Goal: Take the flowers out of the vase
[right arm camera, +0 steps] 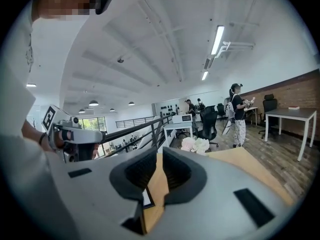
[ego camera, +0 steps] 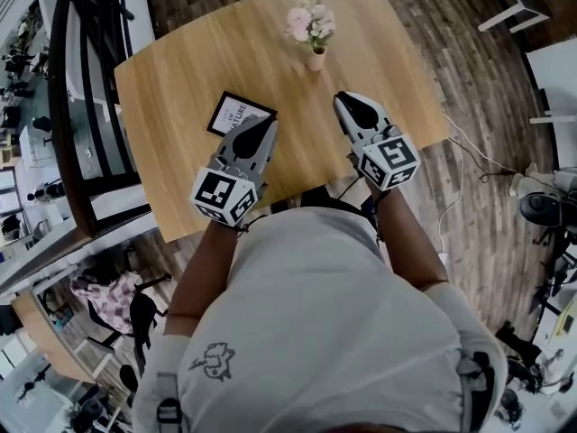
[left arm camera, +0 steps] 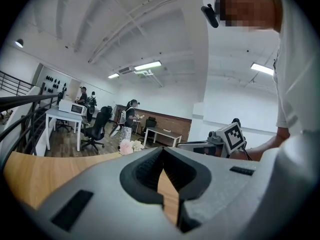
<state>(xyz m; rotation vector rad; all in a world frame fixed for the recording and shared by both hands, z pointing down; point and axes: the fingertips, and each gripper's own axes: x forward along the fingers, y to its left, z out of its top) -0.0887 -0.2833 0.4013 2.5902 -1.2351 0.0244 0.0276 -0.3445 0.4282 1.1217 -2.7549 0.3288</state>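
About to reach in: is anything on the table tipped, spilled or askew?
Nothing is spilled or tipped. The vase stands upright with the flowers in it. Only the framed print lies flat, at an angle to the table edge.

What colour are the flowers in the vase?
Flowers: pale pink and white; head view shows them best.

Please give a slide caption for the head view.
Left gripper and right gripper over wooden table; flowers in vase ahead.

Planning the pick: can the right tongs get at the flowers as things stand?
Probably yes. In the head view only bare table lies between the right tongs and the flowers in the vase; the framed card sits off to the left, clear of that line. Tongs slightly apart, empty.
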